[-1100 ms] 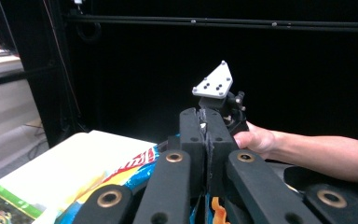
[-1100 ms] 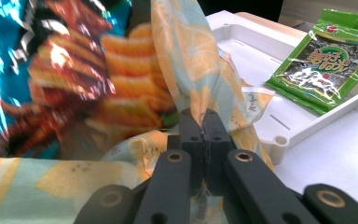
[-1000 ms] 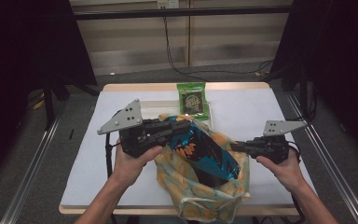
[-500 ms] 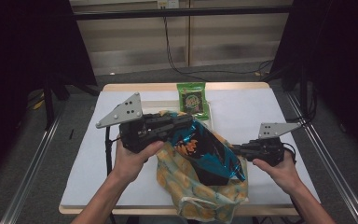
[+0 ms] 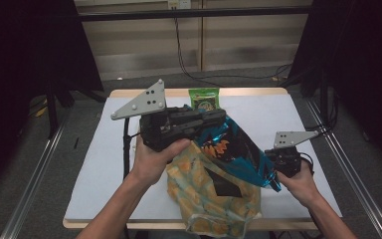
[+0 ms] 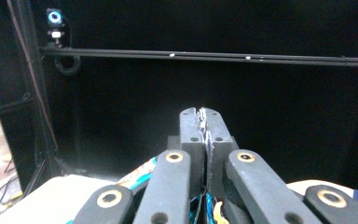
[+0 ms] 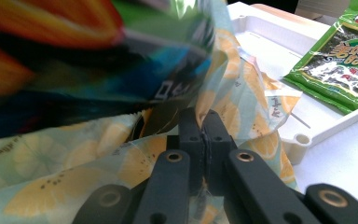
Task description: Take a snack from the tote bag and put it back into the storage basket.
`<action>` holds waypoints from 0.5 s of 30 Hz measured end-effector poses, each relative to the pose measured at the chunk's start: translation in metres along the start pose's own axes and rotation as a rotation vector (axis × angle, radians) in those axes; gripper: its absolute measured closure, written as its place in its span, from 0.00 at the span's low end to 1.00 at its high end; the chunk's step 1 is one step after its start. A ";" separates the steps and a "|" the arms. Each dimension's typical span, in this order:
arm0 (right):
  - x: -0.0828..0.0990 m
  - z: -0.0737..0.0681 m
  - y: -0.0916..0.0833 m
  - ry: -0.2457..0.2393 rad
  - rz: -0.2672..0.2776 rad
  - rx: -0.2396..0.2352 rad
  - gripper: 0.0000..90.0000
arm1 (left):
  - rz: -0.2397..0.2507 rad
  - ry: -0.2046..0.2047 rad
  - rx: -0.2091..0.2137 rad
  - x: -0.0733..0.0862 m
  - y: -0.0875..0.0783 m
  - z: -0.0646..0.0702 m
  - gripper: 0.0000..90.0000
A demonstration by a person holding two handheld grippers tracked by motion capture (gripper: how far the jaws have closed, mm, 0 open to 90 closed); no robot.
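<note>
The blue snack bag (image 5: 234,152) hangs tilted above the near half of the tabletop (image 5: 104,164), over the mouth of the lemon-print bag (image 5: 214,199) that lies at the near edge. My left gripper (image 5: 219,115) is clamped tight on the snack bag's upper edge, while my right gripper (image 5: 271,172) is pinched closed on the lemon-print fabric. Beyond them, a green seaweed packet (image 5: 204,99) lies at the far edge of the tabletop.
</note>
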State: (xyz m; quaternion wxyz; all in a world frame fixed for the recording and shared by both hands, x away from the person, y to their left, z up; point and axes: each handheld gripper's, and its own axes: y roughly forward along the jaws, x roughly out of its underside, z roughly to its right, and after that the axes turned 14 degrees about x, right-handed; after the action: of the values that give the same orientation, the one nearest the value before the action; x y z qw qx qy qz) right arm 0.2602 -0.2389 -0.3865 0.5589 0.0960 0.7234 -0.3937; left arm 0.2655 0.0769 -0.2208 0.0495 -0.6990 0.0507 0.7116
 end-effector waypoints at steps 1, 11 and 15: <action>0.000 0.000 0.000 0.000 0.000 0.002 0.98 | -0.001 0.003 0.002 -0.002 0.001 -0.001 0.99; -0.001 0.009 -0.017 0.002 0.022 0.035 0.72 | -0.039 -0.034 -0.007 0.019 -0.009 -0.012 0.99; -0.005 0.012 -0.030 0.007 0.057 0.053 0.67 | -0.080 -0.073 -0.028 0.043 -0.019 -0.014 0.99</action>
State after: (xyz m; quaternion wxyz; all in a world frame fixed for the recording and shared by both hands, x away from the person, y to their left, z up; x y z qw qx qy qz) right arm 0.2533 -0.2658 -0.3687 0.5647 0.1329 0.7116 -0.3963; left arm 0.2811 0.0936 -0.2636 0.0702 -0.6747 0.0110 0.7346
